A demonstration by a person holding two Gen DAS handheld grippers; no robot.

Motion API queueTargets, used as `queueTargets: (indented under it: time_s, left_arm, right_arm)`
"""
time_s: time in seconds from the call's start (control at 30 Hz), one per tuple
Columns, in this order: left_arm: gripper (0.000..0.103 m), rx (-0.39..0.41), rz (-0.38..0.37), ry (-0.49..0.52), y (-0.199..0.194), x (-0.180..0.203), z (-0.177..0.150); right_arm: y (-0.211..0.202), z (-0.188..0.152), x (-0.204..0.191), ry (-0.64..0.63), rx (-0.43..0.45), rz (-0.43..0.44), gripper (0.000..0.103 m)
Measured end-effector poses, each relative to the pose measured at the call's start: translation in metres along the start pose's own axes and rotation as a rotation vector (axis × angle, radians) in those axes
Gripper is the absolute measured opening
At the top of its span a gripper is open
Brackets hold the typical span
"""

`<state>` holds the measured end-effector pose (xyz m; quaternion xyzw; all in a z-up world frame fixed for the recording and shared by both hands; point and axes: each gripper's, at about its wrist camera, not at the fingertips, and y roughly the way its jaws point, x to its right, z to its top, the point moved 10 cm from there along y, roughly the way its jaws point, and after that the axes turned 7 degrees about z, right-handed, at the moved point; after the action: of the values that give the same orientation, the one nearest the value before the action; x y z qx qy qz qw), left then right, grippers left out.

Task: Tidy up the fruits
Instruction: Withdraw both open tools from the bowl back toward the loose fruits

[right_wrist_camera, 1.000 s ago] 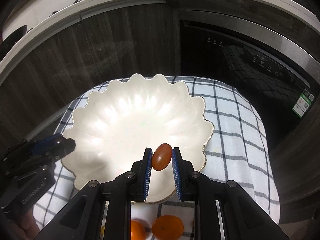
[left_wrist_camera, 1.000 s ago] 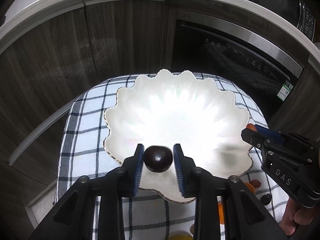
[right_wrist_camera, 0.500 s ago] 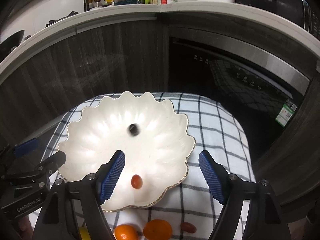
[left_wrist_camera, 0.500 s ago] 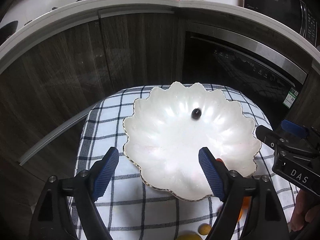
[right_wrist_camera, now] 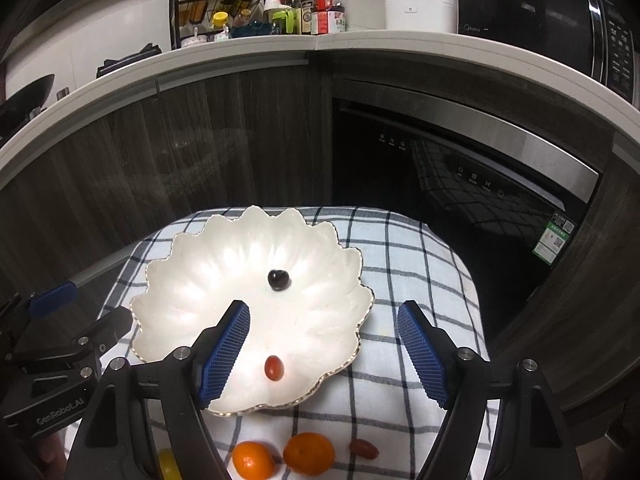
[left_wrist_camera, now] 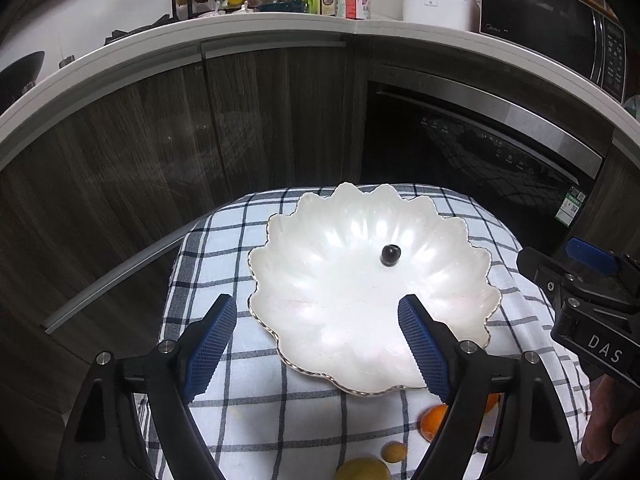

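Both tools, left (left_wrist_camera: pixel 316 346) and right (right_wrist_camera: pixel 322 350), released above the dish (right_wrist_camera: pixel 192 300); remaining mandarins (right_wrist_camera: pixel 309 453), soft-skinned and light, merit gentle grasping across their middles.

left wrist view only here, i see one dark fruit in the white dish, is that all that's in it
Observer: No. The right wrist view shows a small red fruit in the white dish too, near its front rim.
Operator: is the right gripper holding anything
Observer: No, the right gripper is open with nothing between its fingers.
Operator: what's left on the cloth on that side
Observer: Two oranges and a small red oblong fruit lie on the checked cloth in front of the dish.
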<state>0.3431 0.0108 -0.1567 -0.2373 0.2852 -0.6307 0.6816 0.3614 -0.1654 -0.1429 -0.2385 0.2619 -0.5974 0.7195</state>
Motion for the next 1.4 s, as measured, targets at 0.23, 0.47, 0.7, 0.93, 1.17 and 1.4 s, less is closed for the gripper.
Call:
queueTargets:
  time_s: [0.23, 0.47, 0.7, 0.93, 1.17, 1.4]
  left_arm:
    - [0.083, 0.003, 0.003, -0.003, -0.010, 0.002, -0.004]
    - [0.083, 0.000, -0.003, -0.003, -0.019, 0.004, -0.014]
    - [0.083, 0.002, 0.002, 0.011, -0.026, 0.008, -0.023]
    - [0.083, 0.007, 0.007, 0.033, -0.032, 0.015, -0.035]
    - [0.083, 0.010, 0.000, 0.055, -0.039, 0.020, -0.048]
    - [0.083, 0.004, -0.001, 0.060, -0.044, 0.024, -0.063]
  right_arm:
    - [-0.012, -0.003, 0.003, 0.001, 0.012, -0.011, 0.077]
    - [-0.023, -0.011, 0.006, -0.012, 0.017, -0.023, 0.077]
    - [-0.029, -0.023, 0.012, -0.006, 0.009, -0.023, 0.077]
    - [-0.034, -0.035, 0.015, -0.002, 0.000, -0.023, 0.077]
    - [-0.039, -0.049, 0.020, 0.006, -0.010, -0.019, 0.077]
    - [-0.044, -0.065, 0.019, 0.002, -0.021, -0.014, 0.077]
